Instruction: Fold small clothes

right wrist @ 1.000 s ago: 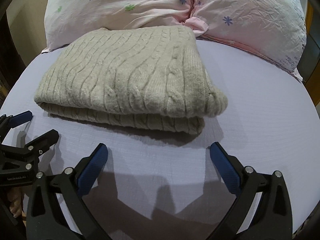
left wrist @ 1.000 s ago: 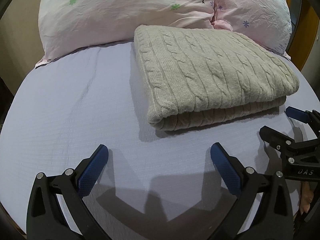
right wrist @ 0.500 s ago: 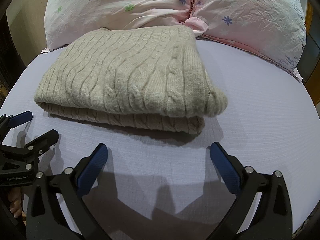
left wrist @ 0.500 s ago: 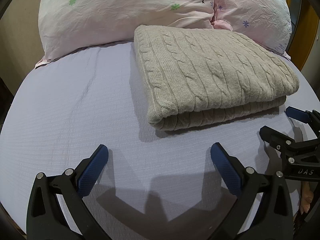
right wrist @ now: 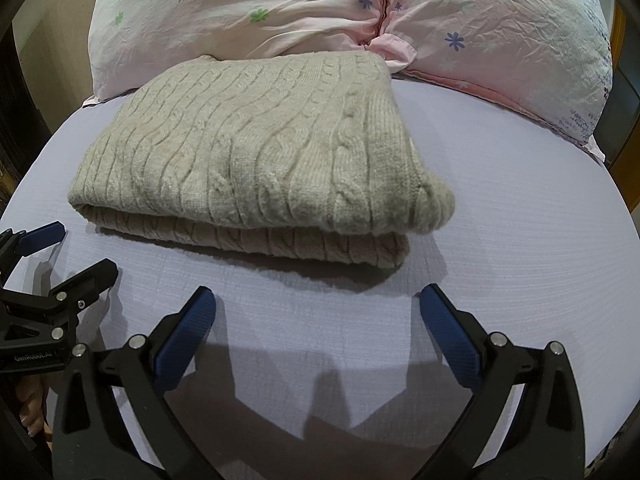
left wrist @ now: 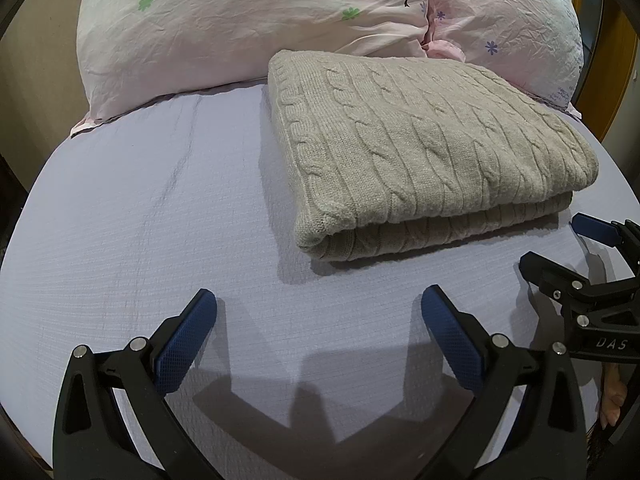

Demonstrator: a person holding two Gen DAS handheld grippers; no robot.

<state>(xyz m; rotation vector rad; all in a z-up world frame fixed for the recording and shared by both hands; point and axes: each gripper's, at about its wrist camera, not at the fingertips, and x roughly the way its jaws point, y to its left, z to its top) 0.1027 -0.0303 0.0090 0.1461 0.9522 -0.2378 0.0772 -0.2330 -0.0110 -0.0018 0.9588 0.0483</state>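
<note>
Sweater: lying folded in a neat stack toward the bed's head edge, touching the pillows. Left tongs and right tongs: both gaping, gripping nothing, hovering near its front edge. Folding is looking finished; next move likely calling for another garment.

Beige cable-knit sweater, folded into a thick flat rectangle, folded edge facing the fingers, lying just ahead of both open pairs
</note>
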